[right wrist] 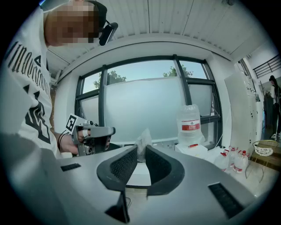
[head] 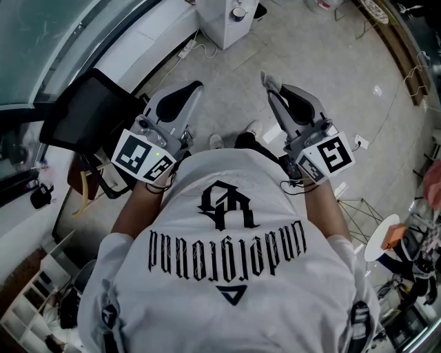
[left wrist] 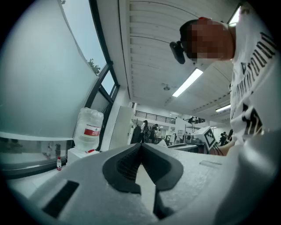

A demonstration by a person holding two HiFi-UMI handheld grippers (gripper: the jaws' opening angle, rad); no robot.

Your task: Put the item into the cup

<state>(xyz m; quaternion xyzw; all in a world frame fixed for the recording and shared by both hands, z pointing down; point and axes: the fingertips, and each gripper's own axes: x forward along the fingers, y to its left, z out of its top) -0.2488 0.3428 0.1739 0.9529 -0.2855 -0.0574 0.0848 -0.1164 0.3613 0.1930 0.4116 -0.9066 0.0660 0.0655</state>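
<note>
Both grippers are held up in front of the person's chest, pointing away from the body. My right gripper (head: pixel 270 83) (right wrist: pixel 140 151) is shut on a small crumpled clear wrapper (right wrist: pixel 143 141), which sticks up from between the pad tips and shows as a pale scrap (head: pixel 266 78) in the head view. My left gripper (head: pixel 196 87) (left wrist: pixel 141 145) is shut, its pads meeting at the tip with nothing between them. Each gripper view shows the other gripper to one side: the left gripper body (right wrist: pixel 93 134) and the right gripper's marker cube (left wrist: pixel 210 137). No cup is clearly visible.
A black screen (head: pixel 89 114) stands at the left by the window. A white cabinet (head: pixel 224 21) with a round object (head: pixel 238 12) on top is ahead on the tiled floor. A large water jug (right wrist: pixel 189 125) (left wrist: pixel 90 128) and small bottles (right wrist: pixel 237 161) sit near the window.
</note>
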